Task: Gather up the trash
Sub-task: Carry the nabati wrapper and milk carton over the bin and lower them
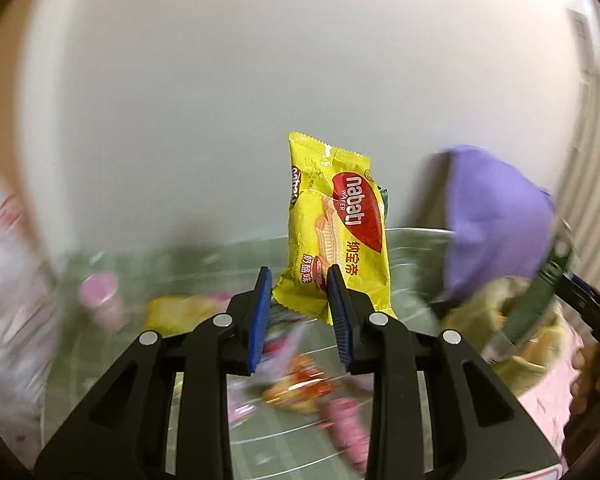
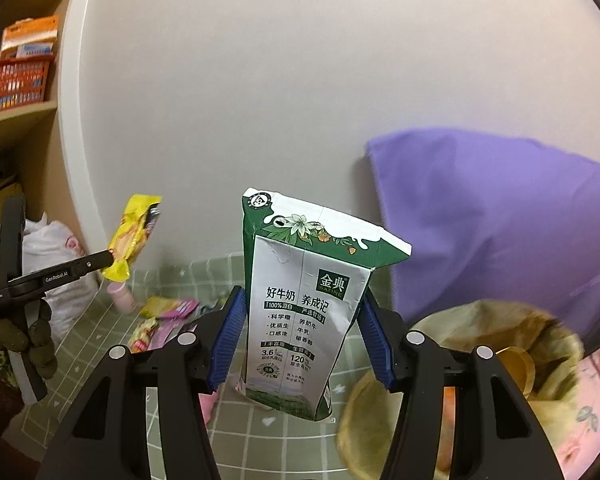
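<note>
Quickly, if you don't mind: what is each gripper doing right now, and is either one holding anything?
Left gripper: closed on the yellow wafer packet, lifted above the table.
Right gripper: closed on the green and white milk carton, held upright.

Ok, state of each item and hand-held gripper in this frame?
Left hand-held gripper: shut on yellow wafer packet.
Yellow wafer packet: lifted, held by its lower end.
Right hand-held gripper: shut on milk carton.
Milk carton: lifted, upright, top torn open.
Trash bag: mouth open, beside the carton.

Black gripper (image 2: 300,344), ribbed blue pads (image 2: 229,340)
</note>
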Tool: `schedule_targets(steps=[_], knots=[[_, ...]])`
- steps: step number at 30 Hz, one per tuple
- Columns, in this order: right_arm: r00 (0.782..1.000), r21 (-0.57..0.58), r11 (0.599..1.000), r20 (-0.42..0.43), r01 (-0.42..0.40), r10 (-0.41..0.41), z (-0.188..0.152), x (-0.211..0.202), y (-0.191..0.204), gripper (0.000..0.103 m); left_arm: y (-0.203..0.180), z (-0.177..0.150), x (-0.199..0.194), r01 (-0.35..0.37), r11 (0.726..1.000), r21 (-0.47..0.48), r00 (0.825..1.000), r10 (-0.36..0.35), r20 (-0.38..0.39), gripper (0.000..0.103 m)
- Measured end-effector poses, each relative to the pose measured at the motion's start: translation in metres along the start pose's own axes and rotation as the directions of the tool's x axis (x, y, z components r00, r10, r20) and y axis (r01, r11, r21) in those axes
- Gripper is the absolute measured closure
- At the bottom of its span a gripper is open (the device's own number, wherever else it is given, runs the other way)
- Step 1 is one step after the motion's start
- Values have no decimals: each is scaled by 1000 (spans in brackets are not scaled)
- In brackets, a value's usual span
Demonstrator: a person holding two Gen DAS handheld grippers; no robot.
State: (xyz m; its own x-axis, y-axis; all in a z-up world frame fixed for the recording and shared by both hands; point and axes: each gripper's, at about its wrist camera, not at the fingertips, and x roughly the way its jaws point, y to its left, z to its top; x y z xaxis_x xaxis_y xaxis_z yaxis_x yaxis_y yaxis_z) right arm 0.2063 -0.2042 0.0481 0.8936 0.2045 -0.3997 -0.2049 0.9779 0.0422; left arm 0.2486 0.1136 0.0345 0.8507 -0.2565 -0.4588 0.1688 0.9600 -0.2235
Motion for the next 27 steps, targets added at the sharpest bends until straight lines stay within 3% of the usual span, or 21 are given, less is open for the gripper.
schedule_targets(steps=[3,6,10,13,16,20,27], knots=[[998,-8,999,40,47,-47,10,-21,-11,51,-41,10,10,107,992,71,994,-108,3,75],[990,-8,993,80,117,-116,20,-46,-29,51,-77,20,23,215,971,108,977,-215,-12,75],[968,11,976,119,220,-219,31,-77,-56,51,-133,24,38,351,920,173,936,-347,-52,75],[947,63,956,134,287,-293,35,-97,-85,51,-168,23,52,417,882,221,909,-406,-98,75],[936,120,942,128,313,-328,33,-109,-112,51,-195,17,65,473,848,238,880,-448,-156,75],[945,143,941,76,306,-319,20,-93,-130,51,-221,1,85,531,814,236,844,-480,-241,75],[969,127,961,-41,245,-242,-12,-27,-150,51,-251,-46,127,545,796,263,812,-423,-402,75]])
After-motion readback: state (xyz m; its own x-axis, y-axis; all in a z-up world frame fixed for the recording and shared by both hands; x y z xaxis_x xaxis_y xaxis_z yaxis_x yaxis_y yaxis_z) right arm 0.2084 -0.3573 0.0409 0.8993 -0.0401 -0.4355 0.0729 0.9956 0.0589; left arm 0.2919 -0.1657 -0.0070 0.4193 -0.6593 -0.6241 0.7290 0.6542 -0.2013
